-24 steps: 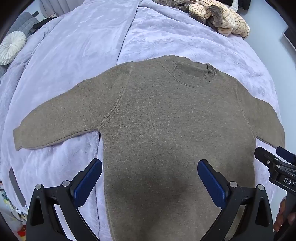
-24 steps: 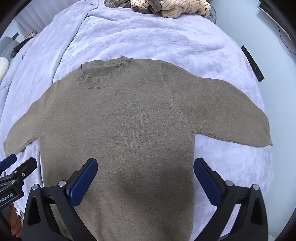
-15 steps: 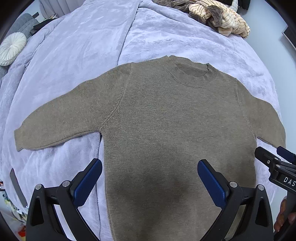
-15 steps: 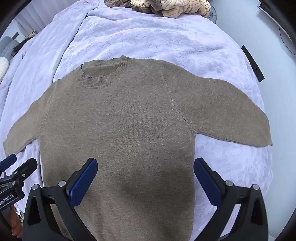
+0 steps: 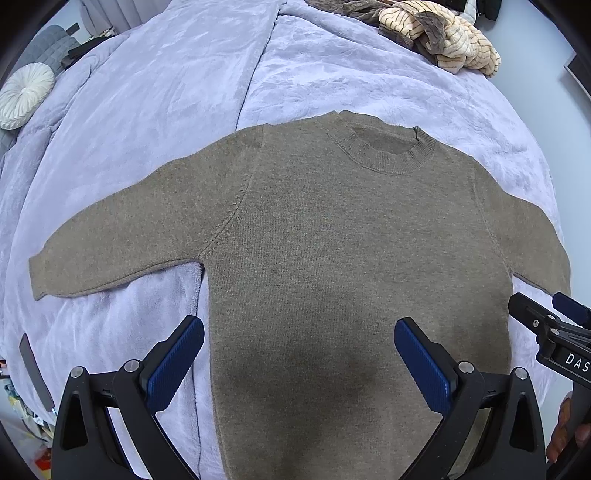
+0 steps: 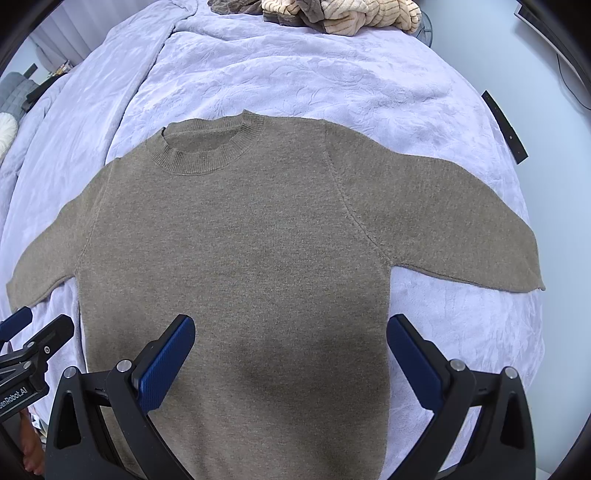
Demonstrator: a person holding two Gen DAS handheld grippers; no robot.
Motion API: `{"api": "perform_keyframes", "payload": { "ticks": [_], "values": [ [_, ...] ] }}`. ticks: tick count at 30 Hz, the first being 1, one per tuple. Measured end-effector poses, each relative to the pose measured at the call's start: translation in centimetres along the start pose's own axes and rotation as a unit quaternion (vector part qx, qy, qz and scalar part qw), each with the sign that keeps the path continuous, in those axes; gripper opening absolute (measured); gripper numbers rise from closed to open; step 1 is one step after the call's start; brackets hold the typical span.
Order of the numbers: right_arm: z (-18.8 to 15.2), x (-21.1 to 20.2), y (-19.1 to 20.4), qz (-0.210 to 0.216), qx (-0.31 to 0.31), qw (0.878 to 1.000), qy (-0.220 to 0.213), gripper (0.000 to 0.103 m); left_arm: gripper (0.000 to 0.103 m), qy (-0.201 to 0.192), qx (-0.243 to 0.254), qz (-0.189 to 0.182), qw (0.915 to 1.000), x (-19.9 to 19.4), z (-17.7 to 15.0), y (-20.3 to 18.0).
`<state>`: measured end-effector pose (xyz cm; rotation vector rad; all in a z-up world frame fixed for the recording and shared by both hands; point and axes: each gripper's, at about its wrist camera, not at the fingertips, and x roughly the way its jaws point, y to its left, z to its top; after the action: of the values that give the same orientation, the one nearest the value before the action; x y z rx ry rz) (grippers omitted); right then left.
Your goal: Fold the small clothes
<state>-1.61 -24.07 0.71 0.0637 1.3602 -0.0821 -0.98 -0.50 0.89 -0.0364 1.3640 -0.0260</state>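
We've got the taupe knit sweater flat on the lavender blanket, collar at 12 o'clock, sleeves out at 9 and 3. Left gripper hangs over the lower body, jaws spread wide, nothing pinched. Right gripper likewise, wide apart and empty above the knit. Each one shows at the edge of the other's view. Heap of striped cream clothes at 1 o'clock, white round cushion at 10.

The sweater lies flat on the bed, neck away and sleeves spread to either side, with a heap of clothes behind it at the far edge.
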Motion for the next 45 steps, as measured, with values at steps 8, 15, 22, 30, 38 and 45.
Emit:
{"api": "perform_keyframes", "payload": {
  "ticks": [8, 15, 22, 30, 38, 45],
  "values": [
    [0.1, 0.0, 0.1, -0.001, 0.0, 1.0, 0.001, 0.103, 0.103, 0.003, -0.005, -0.002, 1.0, 0.1, -0.1, 0.3],
    [0.3, -0.2, 0.0, -0.001, -0.001, 1.0, 0.002, 0.103, 0.103, 0.005, -0.01, -0.002, 0.9999, 0.2, -0.2, 0.5],
    [-0.3, 0.5, 0.2, -0.002, -0.001, 1.0, 0.008, 0.103, 0.103, 0.008, -0.014, -0.006, 0.9998, 0.5, -0.4, 0.7],
    [0.1, 1.3, 0.3, -0.006, -0.003, 1.0, 0.009, 0.103, 0.103, 0.013, -0.022, -0.01, 0.9996, 1.3, -0.2, 1.1],
    [0.4, 2.9, 0.4, 0.017, 0.004, 1.0, 0.013, 0.103, 0.103, 0.022, -0.036, -0.019, 0.9989, 3.2, 0.0, 2.0],
    [0.3, 3.7, 0.8, 0.028, 0.011, 1.0, 0.009, 0.103, 0.103, 0.028, -0.085, -0.03, 0.9955, 4.7, -0.5, 5.7]
  ]
}}
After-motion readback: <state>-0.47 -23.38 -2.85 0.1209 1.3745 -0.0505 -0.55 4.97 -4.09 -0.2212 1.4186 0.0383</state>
